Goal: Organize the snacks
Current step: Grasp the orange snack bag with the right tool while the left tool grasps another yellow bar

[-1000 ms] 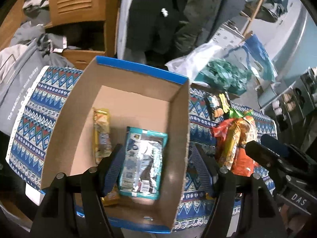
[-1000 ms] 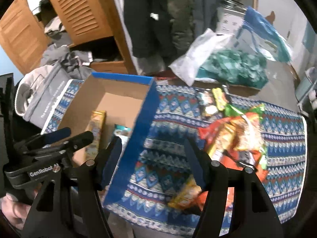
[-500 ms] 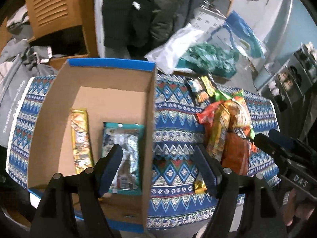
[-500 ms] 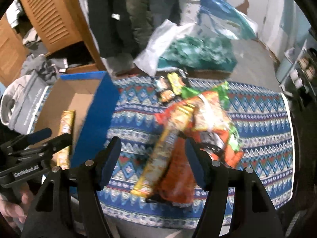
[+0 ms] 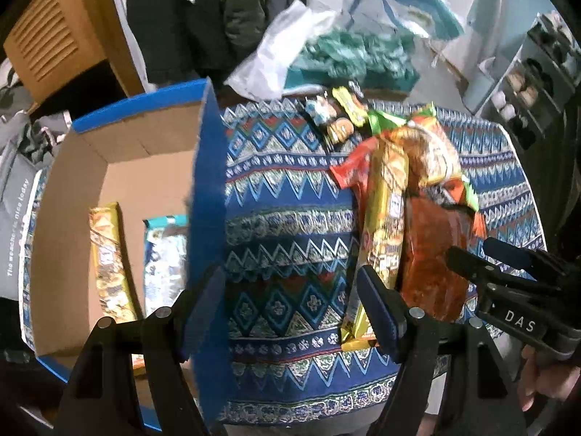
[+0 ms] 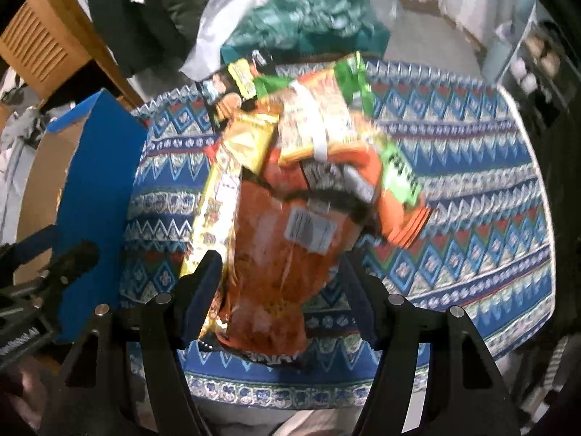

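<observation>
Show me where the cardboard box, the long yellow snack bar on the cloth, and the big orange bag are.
cardboard box [image 5: 145, 138], left wrist view, inner back wall.
long yellow snack bar [image 5: 385, 225], left wrist view, wrapper middle.
big orange bag [image 6: 276, 254], right wrist view, bag centre.

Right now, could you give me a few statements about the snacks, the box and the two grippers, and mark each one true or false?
1. The cardboard box holds a gold bar and a teal packet. True.
2. The right gripper is shut on the orange bag. False: its jaws are open, one on each side of the bag's near end.
3. The left gripper is open, with only the patterned tablecloth between its fingers. True.
4. The loose snack pile lies inside the box. False: it lies on the tablecloth, outside the box's blue wall.
5. A long gold packet lies along the orange bag's box side. True.
</observation>
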